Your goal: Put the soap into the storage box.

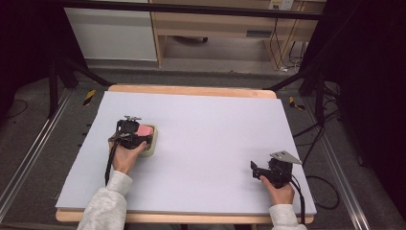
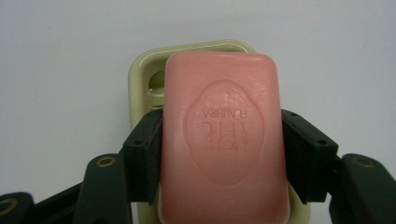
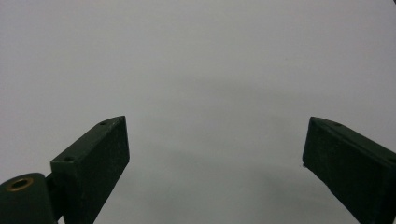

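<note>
Pink soap bar (image 2: pixel 223 140) — waxy, rounded, stamped oval — clamped by the left gripper (image 2: pixel 222 154) over a pale green dish (image 2: pixel 140 74).
Right gripper (image 3: pixel 215 158) gapes wide above bare matte tabletop (image 1: pixel 215 129); dish's near end hidden.

Pale table (image 1: pixel 206 143), grey floor (image 1: pixel 43 153), wooden cabinet (image 1: pixel 215 28), dark surroundings

High view overhead, forward-down; tongs' views close, sharing its white table (image 1: pixel 206 143).
</note>
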A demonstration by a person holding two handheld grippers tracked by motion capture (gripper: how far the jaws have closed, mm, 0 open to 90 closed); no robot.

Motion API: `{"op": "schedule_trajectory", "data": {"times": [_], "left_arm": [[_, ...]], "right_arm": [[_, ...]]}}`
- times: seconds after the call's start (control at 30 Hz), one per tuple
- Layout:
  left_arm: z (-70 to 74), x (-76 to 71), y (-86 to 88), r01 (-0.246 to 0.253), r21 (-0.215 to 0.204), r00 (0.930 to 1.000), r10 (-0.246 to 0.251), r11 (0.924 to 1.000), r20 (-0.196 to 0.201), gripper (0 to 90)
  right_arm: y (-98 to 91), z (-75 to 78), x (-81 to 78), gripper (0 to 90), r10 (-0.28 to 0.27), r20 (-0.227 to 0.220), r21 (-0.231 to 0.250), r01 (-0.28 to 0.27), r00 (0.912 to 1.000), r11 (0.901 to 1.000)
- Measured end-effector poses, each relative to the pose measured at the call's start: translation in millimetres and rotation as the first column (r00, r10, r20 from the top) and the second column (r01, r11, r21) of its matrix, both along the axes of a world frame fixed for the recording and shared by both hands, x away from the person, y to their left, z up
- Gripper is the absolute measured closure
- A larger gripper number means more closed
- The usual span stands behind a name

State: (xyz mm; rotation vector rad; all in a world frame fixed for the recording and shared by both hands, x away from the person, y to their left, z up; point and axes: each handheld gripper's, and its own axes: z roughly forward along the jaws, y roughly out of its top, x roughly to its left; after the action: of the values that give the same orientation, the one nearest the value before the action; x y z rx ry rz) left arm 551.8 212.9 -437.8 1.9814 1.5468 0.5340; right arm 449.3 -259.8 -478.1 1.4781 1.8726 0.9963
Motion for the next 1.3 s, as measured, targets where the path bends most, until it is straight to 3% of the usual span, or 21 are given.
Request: {"op": "schedule_trajectory", "data": {"times": [0.6, 1.2, 1.3], "left_arm": [[-8.9, 1.9, -1.6, -0.003, 0.020, 0.9998, 0.003, 0.9998, -0.018, 37.0], [-9.6, -1.3, -0.3, 0.018, 0.023, 0.9998, -0.017, 0.9996, -0.006, 36.1], [-5.1, -3.9, 1.7, 0.031, 0.009, 0.9994, -0.031, 0.9995, 0.018, 28.1]], "right_arm": [[0.0, 0.0, -0.1, 7.6, 0.001, -0.001, 0.000, -0.001, 1.0000, 1.0000], [0.2, 0.1, -0.3, 7.6, 0.003, 0.000, 0.001, -0.003, 1.0000, 1.0000], [0.3, 0.1, -0.2, 7.6, 0.003, 0.000, 0.001, -0.003, 1.0000, 1.0000]]}}
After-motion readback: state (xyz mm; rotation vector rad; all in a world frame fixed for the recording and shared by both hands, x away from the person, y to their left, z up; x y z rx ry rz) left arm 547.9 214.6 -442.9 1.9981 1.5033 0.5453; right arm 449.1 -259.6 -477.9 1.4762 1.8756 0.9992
